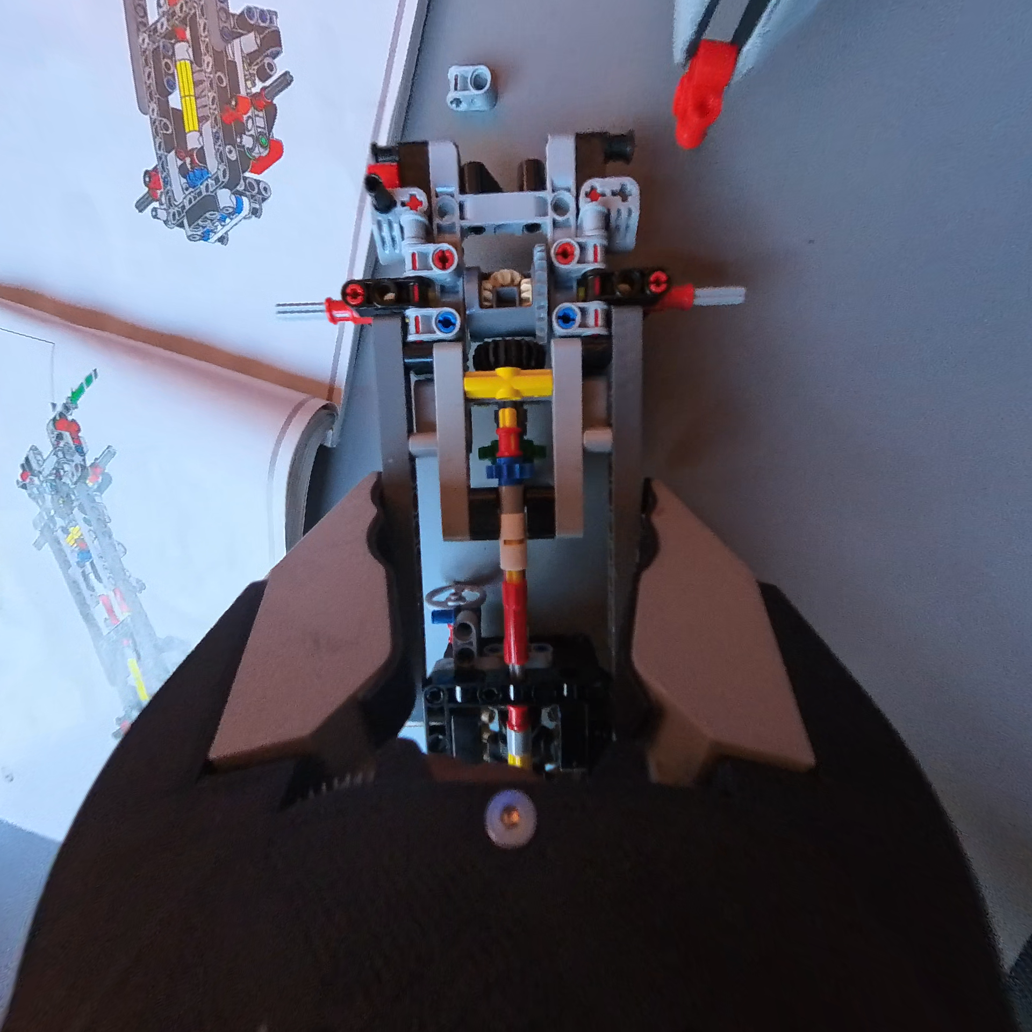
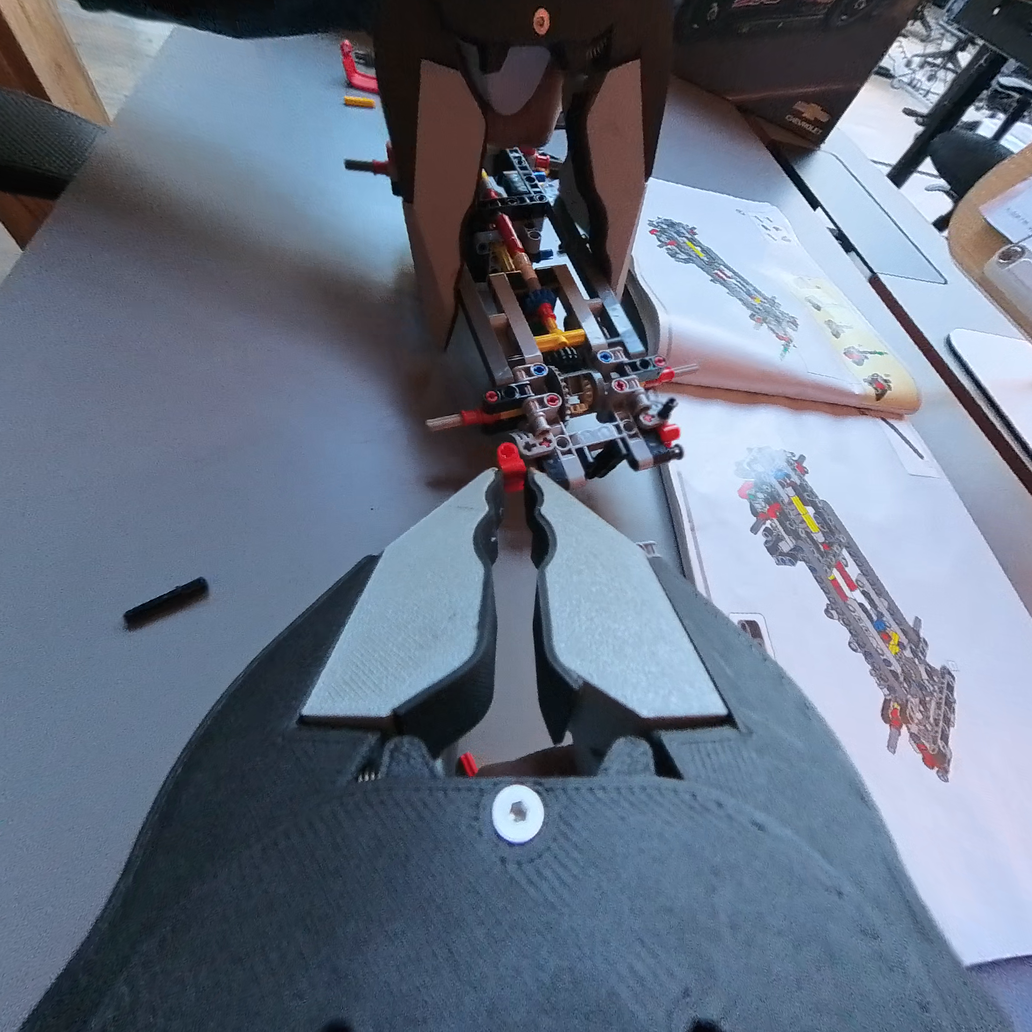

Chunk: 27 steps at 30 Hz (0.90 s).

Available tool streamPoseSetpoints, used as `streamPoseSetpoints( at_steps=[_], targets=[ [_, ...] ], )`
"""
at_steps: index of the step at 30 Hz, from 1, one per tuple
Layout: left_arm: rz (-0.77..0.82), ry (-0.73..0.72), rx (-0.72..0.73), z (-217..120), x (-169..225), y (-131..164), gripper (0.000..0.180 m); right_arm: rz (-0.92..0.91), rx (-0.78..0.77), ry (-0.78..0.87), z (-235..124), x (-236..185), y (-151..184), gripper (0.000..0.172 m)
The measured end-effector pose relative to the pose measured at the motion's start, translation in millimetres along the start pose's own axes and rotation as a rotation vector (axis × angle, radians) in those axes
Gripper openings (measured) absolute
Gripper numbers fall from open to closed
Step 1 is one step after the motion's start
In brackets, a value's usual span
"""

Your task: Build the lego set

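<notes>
Right wrist view: right gripper [image 2: 512, 474] pinches a small red connector piece [image 2: 511, 466] at its tips, just beside the chassis model [image 2: 564, 357] end. Left gripper [image 1: 514, 491] is spread wide, straddling the chassis flanks; contact unclear. Instruction booklet [image 2: 837, 558] lies alongside on grey table [image 2: 195, 335].

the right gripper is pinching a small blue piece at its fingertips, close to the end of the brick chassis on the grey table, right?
Not quite: the piece is red, not blue, as the right wrist view shows. The rest holds: the right gripper pinches it at its fingertips, close to the end of the brick chassis on the grey table.
</notes>
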<state>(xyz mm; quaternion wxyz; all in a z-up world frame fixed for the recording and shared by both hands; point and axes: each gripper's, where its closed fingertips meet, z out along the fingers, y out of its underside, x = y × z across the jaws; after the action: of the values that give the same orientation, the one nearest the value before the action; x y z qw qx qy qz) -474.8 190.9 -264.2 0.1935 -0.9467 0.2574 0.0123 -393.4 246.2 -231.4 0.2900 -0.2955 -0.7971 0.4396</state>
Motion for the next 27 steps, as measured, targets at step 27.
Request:
streamPoseSetpoints(
  at_steps=[27],
  targets=[
    [-0.049,0.144,0.066,-4,1,-3,0.085,0.033,-0.086,0.016,22,0,4,0.004]
  ],
)
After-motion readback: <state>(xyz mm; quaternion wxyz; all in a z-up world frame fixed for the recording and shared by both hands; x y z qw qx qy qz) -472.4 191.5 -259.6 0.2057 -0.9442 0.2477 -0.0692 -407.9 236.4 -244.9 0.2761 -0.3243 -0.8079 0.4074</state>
